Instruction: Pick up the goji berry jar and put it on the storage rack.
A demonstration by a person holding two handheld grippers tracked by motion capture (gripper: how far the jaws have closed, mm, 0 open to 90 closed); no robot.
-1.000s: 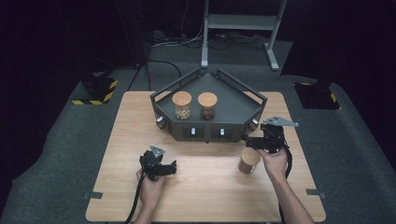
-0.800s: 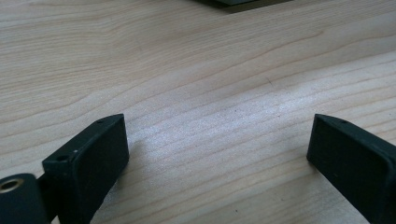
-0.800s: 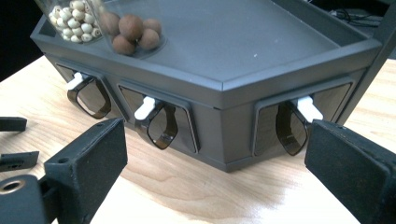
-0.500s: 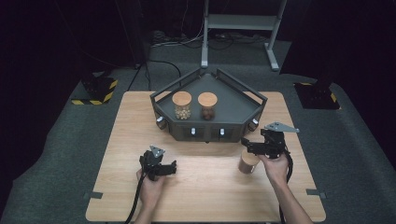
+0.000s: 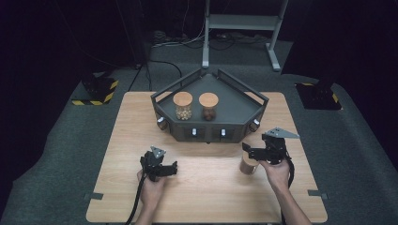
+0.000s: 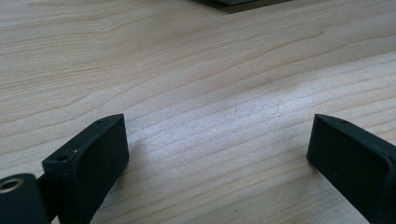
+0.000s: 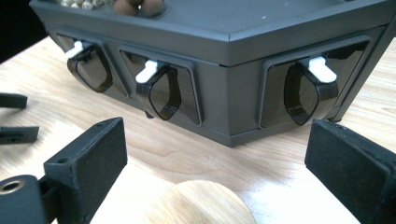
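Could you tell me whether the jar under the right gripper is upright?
Upright: the jar stands on the table, its wooden lid facing up.

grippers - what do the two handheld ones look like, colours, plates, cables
Both are black. The right gripper carries a grey three-cornered plate on top; the left gripper has a smaller grey plate. A black cable trails from each along the forearm. The jaws are blocky black pads with rounded edges and small holes. Forearms show no sleeves.
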